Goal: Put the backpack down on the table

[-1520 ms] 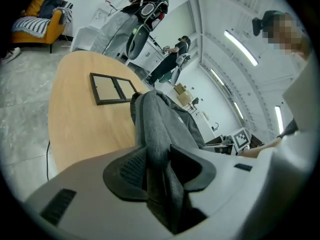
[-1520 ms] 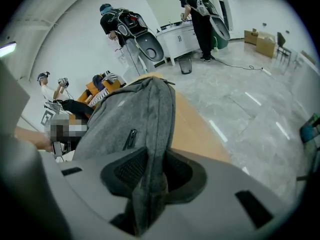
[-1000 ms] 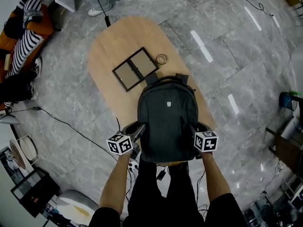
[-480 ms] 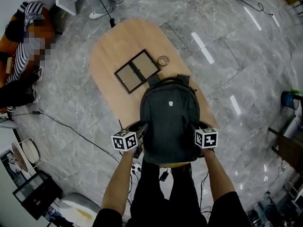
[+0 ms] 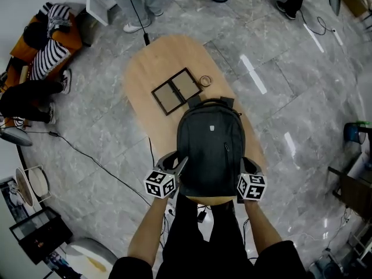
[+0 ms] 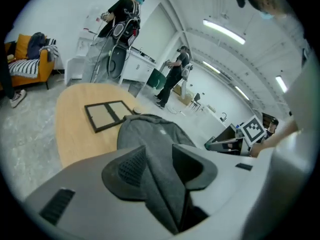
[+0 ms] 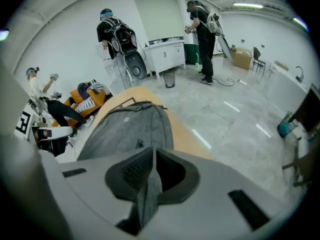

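1. The backpack (image 5: 209, 150) lies on the table (image 5: 152, 63), at its 6 o'clock end.
2. The left gripper (image 5: 179, 168), at the backpack's 8 o'clock corner, has its jaws opening, with a thick fabric fold between them touching both pads.
3. The right gripper (image 5: 240, 168), at 4 o'clock, has its jaws closing on a thin fold and is nearly together.
4. The frame (image 5: 177, 90) lies at the backpack's 11 o'clock.
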### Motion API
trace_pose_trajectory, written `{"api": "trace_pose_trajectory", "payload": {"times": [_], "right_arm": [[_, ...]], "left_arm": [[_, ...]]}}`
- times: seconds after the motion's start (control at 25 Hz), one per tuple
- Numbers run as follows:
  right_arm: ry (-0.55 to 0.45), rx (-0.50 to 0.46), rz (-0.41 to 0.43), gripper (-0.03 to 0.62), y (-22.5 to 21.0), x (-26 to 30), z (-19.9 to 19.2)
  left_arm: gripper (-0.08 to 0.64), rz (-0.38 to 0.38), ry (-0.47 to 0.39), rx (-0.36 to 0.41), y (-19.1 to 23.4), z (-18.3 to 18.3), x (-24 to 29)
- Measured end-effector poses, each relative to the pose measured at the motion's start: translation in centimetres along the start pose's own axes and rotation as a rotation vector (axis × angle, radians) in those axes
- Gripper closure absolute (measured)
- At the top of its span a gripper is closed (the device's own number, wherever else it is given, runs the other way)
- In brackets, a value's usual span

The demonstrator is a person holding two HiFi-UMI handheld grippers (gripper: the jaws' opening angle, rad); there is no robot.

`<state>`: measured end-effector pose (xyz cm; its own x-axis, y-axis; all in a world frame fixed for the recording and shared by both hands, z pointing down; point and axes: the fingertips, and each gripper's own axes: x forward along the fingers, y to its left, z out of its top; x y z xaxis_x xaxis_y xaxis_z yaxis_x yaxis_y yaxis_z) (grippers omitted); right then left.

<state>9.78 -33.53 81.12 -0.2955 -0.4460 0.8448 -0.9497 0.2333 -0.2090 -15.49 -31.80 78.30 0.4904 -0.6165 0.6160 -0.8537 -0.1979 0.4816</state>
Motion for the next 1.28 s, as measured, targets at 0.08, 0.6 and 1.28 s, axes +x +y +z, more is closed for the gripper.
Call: {"api": "trace_pose_trajectory", "payload": {"times": [0.08, 0.6, 1.28], "right_arm": [[-0.026, -0.046, 0.045, 0.580, 1.4, -1.5, 0.8], [-0.246, -0.116, 0.105, 0.581, 6.6, -15.0, 5.1], [-0.560, -0.193, 0.148, 0.583, 19.4, -31.6, 1.7]], "left_arm": [[0.404, -0.019, -0.050, 0.024, -2.4, 1.6, -1.0], [0.535, 0.106, -0.174, 0.057, -13.5, 4.5, -10.6], [0.535, 0.040, -0.363, 0.206, -22.0, 4.8, -23.8]]}}
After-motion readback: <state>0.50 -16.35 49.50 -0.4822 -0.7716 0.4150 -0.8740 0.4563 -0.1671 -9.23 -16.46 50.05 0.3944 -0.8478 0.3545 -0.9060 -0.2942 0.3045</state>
